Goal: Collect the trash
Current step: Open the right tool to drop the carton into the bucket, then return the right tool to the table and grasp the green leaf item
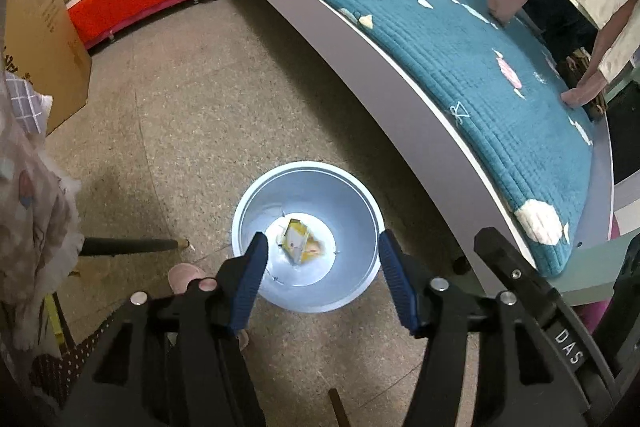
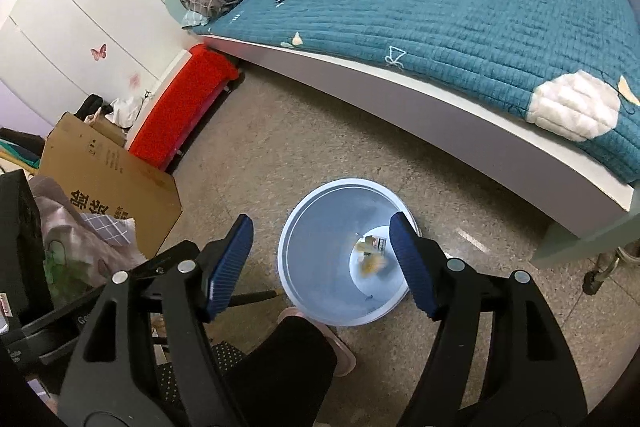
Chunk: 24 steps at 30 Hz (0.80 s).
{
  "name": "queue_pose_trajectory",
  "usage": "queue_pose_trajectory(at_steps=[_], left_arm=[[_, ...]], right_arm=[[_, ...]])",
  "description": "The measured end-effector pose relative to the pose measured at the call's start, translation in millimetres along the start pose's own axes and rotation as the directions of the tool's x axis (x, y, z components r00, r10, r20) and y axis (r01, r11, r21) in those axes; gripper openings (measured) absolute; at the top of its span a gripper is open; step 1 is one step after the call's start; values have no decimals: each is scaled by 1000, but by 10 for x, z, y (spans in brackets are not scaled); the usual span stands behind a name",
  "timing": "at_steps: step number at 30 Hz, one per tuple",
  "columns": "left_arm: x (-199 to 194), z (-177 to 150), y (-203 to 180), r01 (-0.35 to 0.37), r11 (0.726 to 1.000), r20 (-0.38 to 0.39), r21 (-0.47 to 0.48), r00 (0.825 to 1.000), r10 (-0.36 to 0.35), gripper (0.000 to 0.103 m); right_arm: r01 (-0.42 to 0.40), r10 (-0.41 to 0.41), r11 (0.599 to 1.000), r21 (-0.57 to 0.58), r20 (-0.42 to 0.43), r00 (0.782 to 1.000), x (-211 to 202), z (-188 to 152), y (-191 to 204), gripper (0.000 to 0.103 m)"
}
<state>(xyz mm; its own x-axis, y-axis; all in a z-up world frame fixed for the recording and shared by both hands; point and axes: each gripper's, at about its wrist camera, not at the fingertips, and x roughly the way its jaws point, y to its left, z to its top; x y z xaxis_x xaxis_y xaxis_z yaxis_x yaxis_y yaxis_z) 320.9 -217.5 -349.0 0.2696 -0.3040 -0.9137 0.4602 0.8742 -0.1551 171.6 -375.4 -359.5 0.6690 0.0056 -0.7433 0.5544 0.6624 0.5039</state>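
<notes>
While both tools hang spread and empty over the bin, the left tool view shows the wrapper sharply, yellow and white, crumpled on the bin's bottom; the right tool view blurs it.

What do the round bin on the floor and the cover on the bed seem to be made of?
The bin: probably smooth plastic, pale blue, with a soft sheen on its inner wall and a thin moulded rim; painted metal cannot be ruled out. The bed cover: quilted fabric, teal and matt, with stitched parallel ridges and sewn-on candy-shaped patches.
</notes>
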Motion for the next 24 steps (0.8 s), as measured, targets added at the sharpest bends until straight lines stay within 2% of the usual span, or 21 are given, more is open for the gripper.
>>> queue_pose_trajectory(at_steps=[6, 13, 17, 21, 24], left_arm=[[-311, -81, -10, -6, 1000, 33, -24, 999, 6, 57], [-940, -201, -64, -29, 999, 140, -40, 990, 34, 61], [-1424, -277, -81, -43, 998, 232, -49, 971, 53, 64], [-1970, -388, -51, -77, 996, 330, -51, 940, 90, 68], [-2337, -457, 60, -122, 991, 377, -56, 917, 134, 72]], right_arm=[[-26, 26, 999, -28, 7, 1000, -219, -12, 178, 70], [-82, 87, 994, -72, 62, 994, -701, -4, 467, 71], [-120, 132, 988, -100, 113, 985, -1052, 5, 648, 72], [-170, 194, 973, -156, 154, 969, -1441, -3, 923, 73], [-195, 231, 958, -211, 161, 960, -1640, -48, 1159, 75]])
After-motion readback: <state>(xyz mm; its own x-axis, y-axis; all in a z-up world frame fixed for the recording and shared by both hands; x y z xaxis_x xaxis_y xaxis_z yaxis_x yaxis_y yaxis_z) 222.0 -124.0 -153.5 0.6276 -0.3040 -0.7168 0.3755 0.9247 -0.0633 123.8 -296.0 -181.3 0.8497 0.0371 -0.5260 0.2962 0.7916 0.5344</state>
